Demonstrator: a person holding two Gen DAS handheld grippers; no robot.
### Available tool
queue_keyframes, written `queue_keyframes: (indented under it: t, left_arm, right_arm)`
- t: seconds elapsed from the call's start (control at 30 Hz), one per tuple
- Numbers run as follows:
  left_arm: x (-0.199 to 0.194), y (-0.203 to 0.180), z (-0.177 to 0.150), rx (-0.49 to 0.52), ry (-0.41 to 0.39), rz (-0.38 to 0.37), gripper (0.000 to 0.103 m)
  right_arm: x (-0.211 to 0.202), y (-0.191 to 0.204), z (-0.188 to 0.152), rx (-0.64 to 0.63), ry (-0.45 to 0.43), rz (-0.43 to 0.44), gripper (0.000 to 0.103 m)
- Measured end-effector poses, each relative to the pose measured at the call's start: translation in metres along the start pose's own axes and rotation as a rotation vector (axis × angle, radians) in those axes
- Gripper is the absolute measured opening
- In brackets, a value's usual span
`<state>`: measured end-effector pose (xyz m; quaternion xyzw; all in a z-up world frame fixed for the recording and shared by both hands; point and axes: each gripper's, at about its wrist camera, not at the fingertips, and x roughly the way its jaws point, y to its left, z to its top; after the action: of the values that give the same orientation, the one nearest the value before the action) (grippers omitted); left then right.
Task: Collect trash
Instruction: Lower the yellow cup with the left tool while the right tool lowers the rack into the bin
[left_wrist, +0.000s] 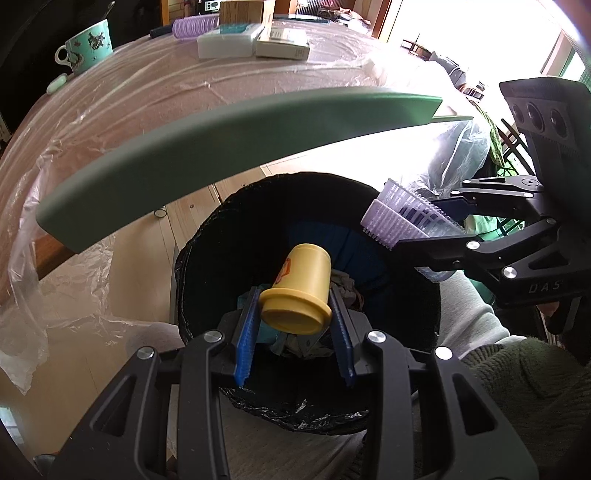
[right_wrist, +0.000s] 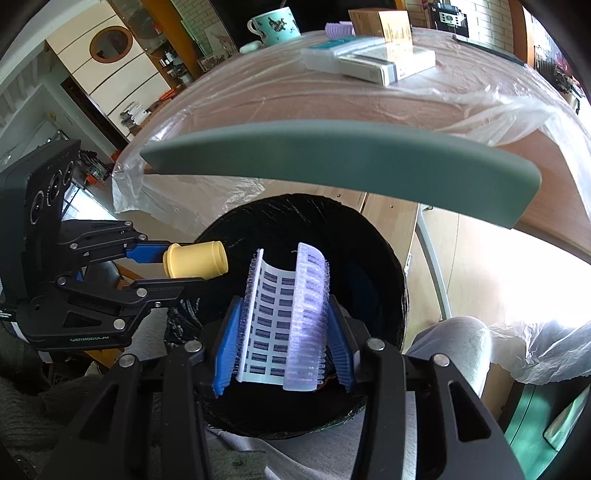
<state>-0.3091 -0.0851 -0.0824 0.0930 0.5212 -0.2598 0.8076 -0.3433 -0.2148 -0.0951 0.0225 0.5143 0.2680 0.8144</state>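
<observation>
Now both sit over the bin: left hand-held gripper clamps the yellow cup, right hand-held gripper pinches the purple roller; releasing off-centre could bounce either off the rim.

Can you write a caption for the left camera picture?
Left gripper holds a yellow cup over the black bin.

Plastic-covered table; bright window; white cabinet.

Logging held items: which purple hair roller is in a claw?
The flattened purple roller over the black bin, in the right claw; the other roller lies on the table.
</observation>
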Motion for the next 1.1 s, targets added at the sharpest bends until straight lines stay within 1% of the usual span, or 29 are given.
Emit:
queue_keyframes:
  t: [0.4,1.1]
  left_arm:
    - [0.015,0.005,0.000,-0.001,0.035,0.009,0.038]
    - [0.032,0.006,0.001,-0.002,0.081,0.035,0.038]
  right_arm:
    - [0.019,-0.007,0.001,0.019,0.030,-0.015,0.044]
    - [0.037,-0.010,0.001,0.033,0.063,-0.045,0.044]
